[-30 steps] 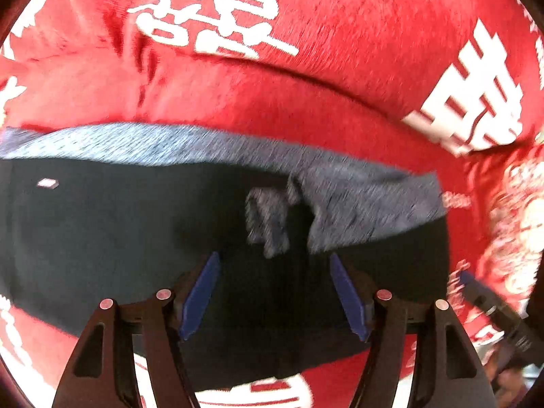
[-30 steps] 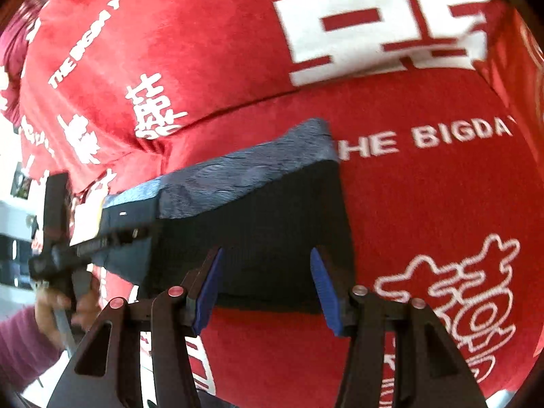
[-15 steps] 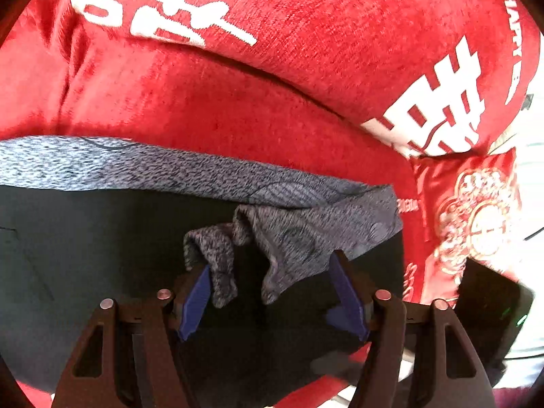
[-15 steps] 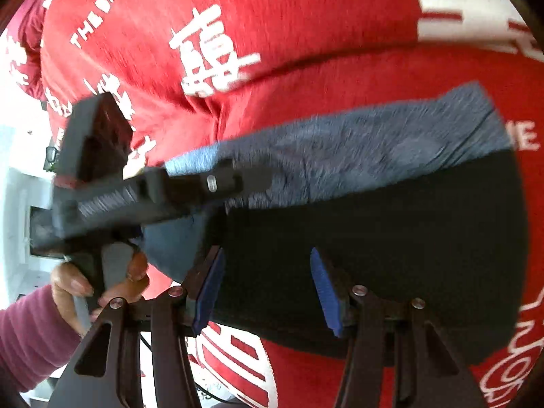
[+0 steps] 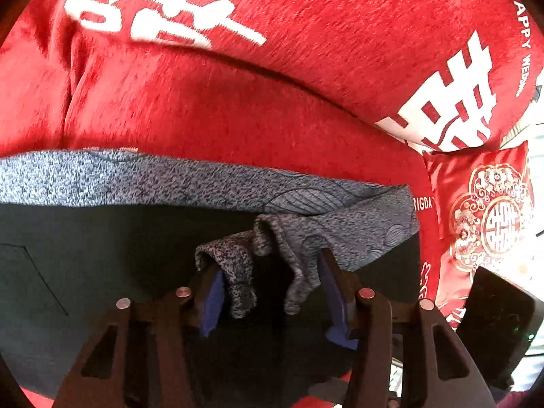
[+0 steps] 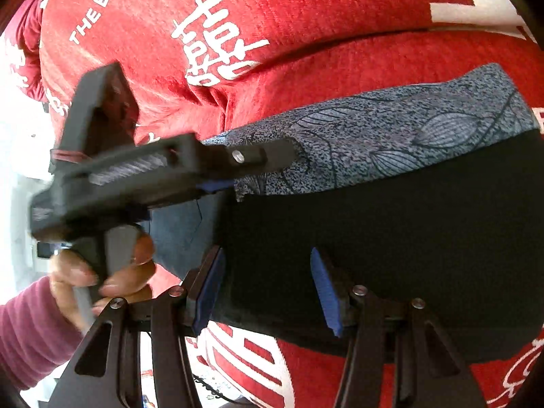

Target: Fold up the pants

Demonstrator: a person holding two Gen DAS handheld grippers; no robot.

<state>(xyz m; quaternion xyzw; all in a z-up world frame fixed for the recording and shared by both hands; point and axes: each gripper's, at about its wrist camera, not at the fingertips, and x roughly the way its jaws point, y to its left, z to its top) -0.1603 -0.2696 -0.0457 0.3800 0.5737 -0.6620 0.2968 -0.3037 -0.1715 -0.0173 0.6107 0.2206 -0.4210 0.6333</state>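
Note:
The pants (image 5: 102, 255) are black with a grey patterned waistband (image 5: 204, 183) and lie folded on a red sofa. In the left wrist view my left gripper (image 5: 272, 292) is open and straddles a bunched-up piece of the grey band (image 5: 268, 248), its jaws around the fabric but apart. In the right wrist view the pants (image 6: 391, 238) fill the middle. My right gripper (image 6: 268, 289) is open over the black near edge, holding nothing. The left gripper (image 6: 217, 173) shows there from the side, at the pants' left end, held by a hand.
The red sofa cover (image 5: 238, 108) with white lettering rises into a backrest (image 5: 306, 6) behind the pants. A red embroidered cushion (image 5: 489, 224) lies at the right. A black device (image 5: 496, 319) sits at the lower right. The sofa's front edge (image 6: 258, 360) lies below the pants.
My left gripper has moved forward onto the bunched grey band, which now sits between its jaws. My right gripper has swung left along the near edge, bringing the left gripper and hand into its view.

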